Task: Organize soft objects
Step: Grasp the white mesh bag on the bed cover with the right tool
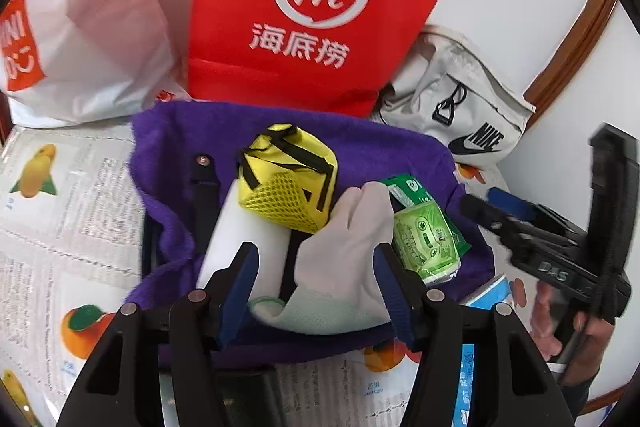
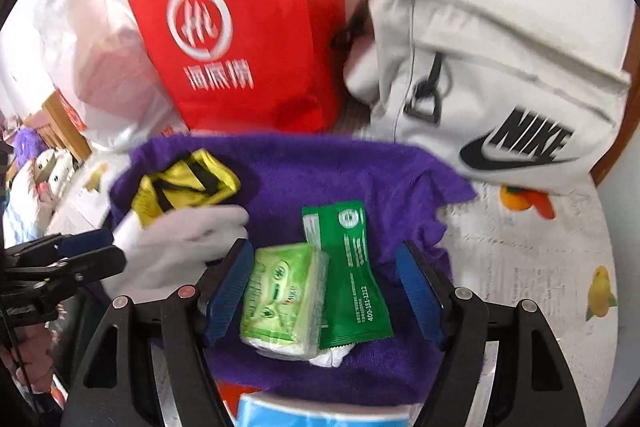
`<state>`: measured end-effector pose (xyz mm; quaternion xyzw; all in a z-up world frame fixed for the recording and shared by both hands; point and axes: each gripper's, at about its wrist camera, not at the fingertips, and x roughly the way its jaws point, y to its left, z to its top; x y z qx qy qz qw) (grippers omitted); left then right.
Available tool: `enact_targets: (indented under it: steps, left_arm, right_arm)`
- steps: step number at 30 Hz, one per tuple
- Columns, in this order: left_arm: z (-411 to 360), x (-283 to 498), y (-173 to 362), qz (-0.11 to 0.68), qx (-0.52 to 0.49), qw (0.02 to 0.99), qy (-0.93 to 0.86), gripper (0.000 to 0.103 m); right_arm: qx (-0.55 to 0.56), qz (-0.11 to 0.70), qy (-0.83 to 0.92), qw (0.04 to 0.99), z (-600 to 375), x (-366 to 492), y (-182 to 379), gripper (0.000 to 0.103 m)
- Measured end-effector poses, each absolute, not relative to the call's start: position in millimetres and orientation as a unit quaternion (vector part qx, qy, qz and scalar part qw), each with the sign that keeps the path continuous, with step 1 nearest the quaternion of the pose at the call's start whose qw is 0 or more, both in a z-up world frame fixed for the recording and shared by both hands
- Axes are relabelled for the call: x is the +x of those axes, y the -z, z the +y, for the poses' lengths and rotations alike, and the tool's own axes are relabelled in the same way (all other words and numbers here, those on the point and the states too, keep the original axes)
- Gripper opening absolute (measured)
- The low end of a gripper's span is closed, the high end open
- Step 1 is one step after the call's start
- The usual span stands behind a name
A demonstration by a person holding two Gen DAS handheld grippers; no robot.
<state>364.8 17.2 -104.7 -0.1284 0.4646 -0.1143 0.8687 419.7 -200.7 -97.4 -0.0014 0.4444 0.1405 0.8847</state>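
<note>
A purple fuzzy bag (image 1: 360, 147) lies open on the table with soft things on it. In the left wrist view my left gripper (image 1: 318, 267) is open, and a white glove (image 1: 344, 251) lies between its blue pads. A white foam block (image 1: 244, 239) and a yellow mesh pouch (image 1: 288, 179) sit just beyond. My right gripper (image 2: 324, 267) is also open, hanging over a light green tissue pack (image 2: 284, 303) and a dark green sachet (image 2: 352, 267), with a gap on the right side. The glove (image 2: 180, 243) and yellow pouch (image 2: 188, 183) lie to the left of it.
A red paper bag (image 1: 320, 7), a white plastic bag (image 1: 80, 27) and a white Nike bag (image 2: 500, 87) stand behind the purple bag. Fruit-printed paper (image 1: 60, 207) covers the table. A blue and white package (image 2: 320, 411) lies at the near edge.
</note>
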Motion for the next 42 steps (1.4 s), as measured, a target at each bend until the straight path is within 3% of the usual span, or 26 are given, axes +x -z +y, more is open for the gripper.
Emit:
enact_targets:
  steps: [4, 18, 26, 34, 35, 37, 42]
  left_arm:
    - [30, 345, 91, 0.450, -0.132, 0.877, 0.101, 0.057]
    - [64, 249, 62, 0.439, -0.123, 0.888, 0.058, 0.057]
    - [82, 194, 76, 0.447, -0.127, 0.885, 0.041, 0.057]
    - [99, 158, 100, 0.460, -0.143, 0.875, 0.043, 0.057]
    - [101, 155, 102, 0.461, -0.147, 0.874, 0.043, 0.057]
    - [107, 151, 108, 0.465, -0.157, 0.870, 0.042, 0.057]
    - [114, 144, 118, 0.472, -0.159, 0.866, 0.039, 0.057]
  right_arm:
    - [0.016, 0.419, -0.146, 0.896, -204, 397, 80, 0.074]
    - [0.007, 0.448, -0.191, 0.873, -177, 261, 81, 0.074]
    - [0.042, 0.469, -0.250, 0.846, -143, 183, 117, 0.076]
    - [0.014, 0.502, -0.267, 0.822, -103, 163, 153, 0.077]
    - [0.007, 0.499, -0.267, 0.825, -99, 161, 155, 0.077]
    - [-0.011, 0.489, -0.265, 0.831, -87, 155, 156, 0.088]
    - [-0.038, 0.482, -0.260, 0.836, -68, 147, 159, 0.092]
